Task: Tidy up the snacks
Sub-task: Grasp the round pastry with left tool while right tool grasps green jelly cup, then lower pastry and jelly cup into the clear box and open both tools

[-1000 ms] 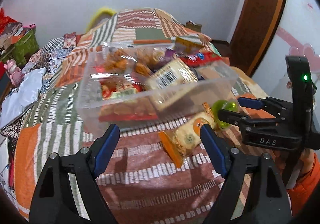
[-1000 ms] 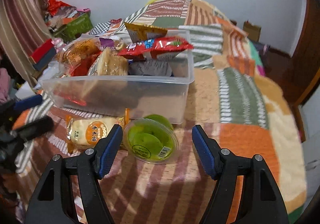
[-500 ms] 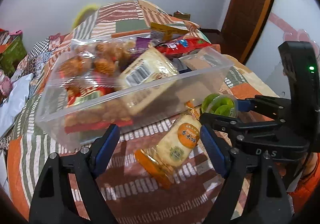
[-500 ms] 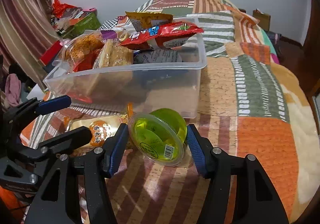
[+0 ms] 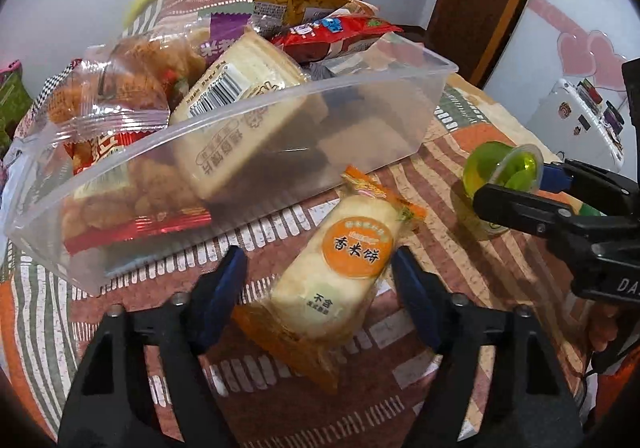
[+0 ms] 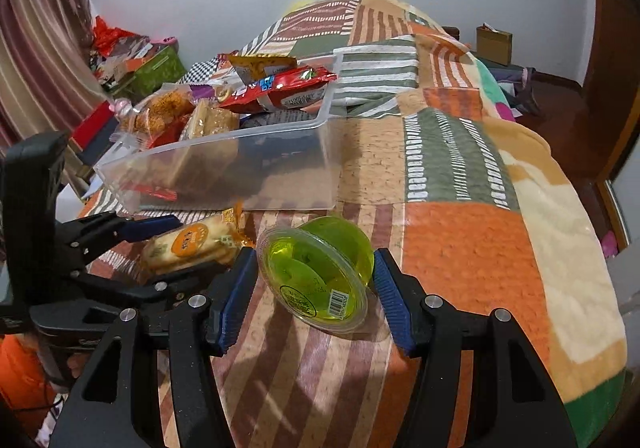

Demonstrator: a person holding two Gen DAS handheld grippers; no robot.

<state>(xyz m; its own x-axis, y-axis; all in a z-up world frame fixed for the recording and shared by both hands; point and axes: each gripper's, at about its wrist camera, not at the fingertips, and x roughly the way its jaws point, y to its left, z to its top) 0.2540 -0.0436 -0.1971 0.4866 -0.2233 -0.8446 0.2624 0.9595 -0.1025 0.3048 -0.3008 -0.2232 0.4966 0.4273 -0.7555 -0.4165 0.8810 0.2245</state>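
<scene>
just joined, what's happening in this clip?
A person is sorting snacks on a bed with two handheld grippers. The right gripper is shut on a green jelly cup, tilted on its side. The left gripper is open around a rice cracker pack lying on the blanket. Both snacks sit just outside the clear bin, already loaded with packets.

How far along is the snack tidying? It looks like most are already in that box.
Mostly done: the clear plastic bin on the patchwork blanket already holds many packets. In hand: the right gripper is shut on the green jelly cup, tilted. Left: the orange-labelled rice cracker packet lies outside the bin, between the open left gripper's fingers.
</scene>
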